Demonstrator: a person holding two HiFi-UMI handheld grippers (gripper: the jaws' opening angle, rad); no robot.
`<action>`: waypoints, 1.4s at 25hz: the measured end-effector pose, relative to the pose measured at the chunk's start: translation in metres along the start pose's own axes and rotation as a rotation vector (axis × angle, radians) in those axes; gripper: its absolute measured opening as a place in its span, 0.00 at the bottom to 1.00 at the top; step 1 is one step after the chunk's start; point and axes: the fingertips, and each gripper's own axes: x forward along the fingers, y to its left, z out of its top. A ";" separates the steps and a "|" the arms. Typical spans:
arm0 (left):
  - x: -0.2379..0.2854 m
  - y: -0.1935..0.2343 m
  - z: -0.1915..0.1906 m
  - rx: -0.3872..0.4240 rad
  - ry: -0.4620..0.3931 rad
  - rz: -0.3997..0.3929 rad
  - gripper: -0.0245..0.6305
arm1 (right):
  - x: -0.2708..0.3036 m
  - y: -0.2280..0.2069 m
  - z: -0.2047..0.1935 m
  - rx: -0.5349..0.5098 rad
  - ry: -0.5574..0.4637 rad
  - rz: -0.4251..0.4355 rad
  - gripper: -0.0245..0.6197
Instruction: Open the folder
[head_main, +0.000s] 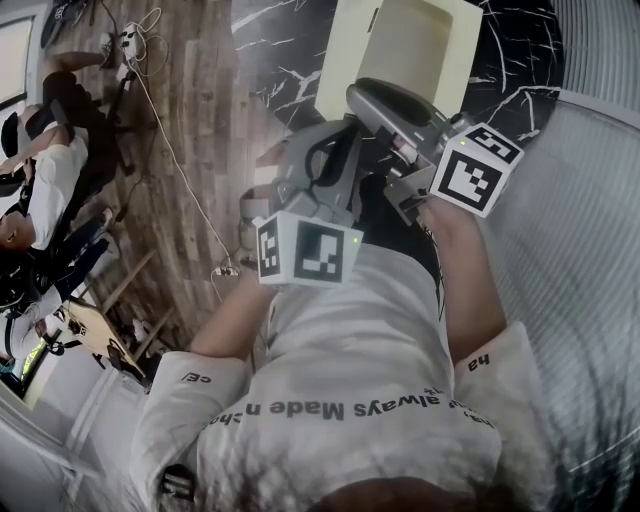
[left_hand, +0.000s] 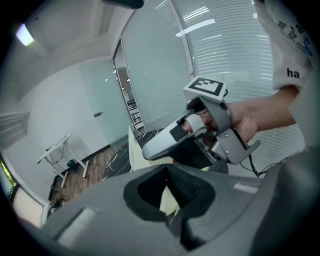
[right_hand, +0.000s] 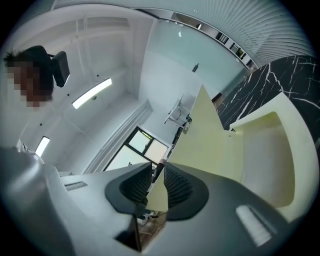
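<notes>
Right gripper (right_hand: 159, 169): jaws narrow, pinching one corner of the pale yellow folder's (right_hand: 200, 135) cover, which stands raised ahead of them.

Left gripper (left_hand: 167, 186): jaws only slightly apart, nothing between them, held off the folder.

Location: the folder lies at the top centre of the head view on the dark marbled table (head_main: 505, 60).

Risks, as judged:
- The grip is on a thin corner only, so the sheet may slip from the ribbed pads or crease if pulled at an angle.
- Nothing pins the lower half, so the whole folder may lift or slide across the table instead of opening.
</notes>
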 end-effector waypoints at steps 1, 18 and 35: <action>-0.001 0.004 -0.001 -0.003 0.002 0.011 0.04 | 0.001 0.001 0.000 -0.007 0.001 0.000 0.15; -0.020 0.082 -0.070 -0.046 0.134 0.241 0.04 | 0.001 0.013 -0.011 -0.146 0.016 -0.026 0.14; -0.017 0.166 -0.197 -0.150 0.330 0.430 0.04 | -0.013 0.030 -0.011 -0.262 0.008 -0.096 0.12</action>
